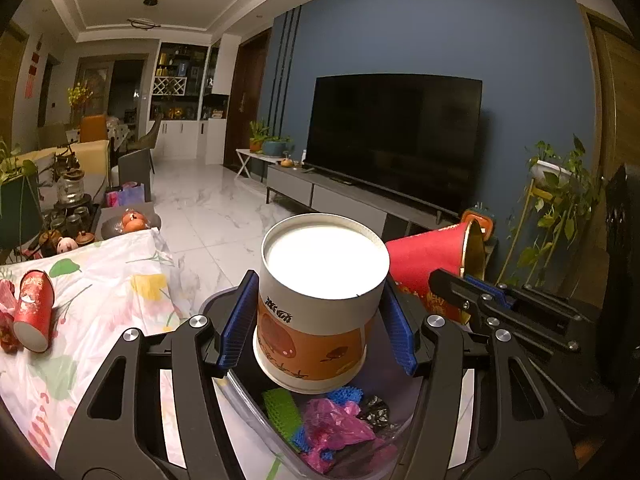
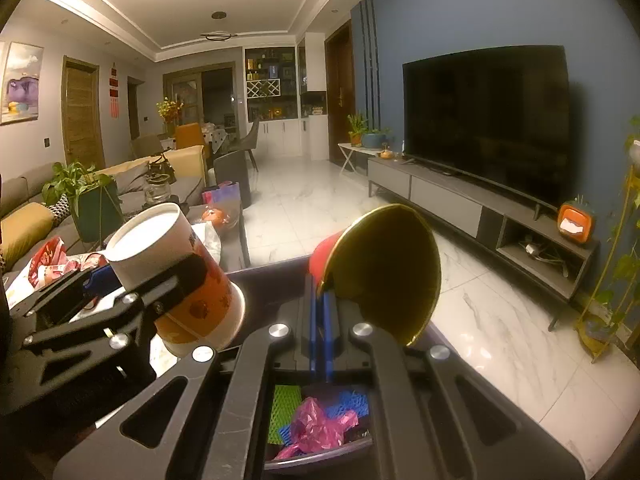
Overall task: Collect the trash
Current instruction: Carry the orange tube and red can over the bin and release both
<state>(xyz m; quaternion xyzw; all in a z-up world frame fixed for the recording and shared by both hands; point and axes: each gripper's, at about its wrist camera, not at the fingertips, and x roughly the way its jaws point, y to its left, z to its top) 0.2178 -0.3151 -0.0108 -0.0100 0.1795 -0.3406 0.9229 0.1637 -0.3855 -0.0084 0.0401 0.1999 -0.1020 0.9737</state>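
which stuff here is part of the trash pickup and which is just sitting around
Part of the job:
- white and orange paper cup in the left gripper
- red cup with gold lining in the right gripper
- trash bin below them
- red cup lying on the floral cloth

Just lying about:
- television
- potted plant
- glass jar

The paper cup (image 1: 320, 300) is showing a matt printed wall, while the red cup (image 2: 384, 268) is gleaming with glossy gold foil inside. Crinkled pink plastic (image 2: 316, 428) is lying shiny in the smooth translucent bin (image 1: 248, 396), and the marble floor (image 2: 492, 320) is reflecting light.
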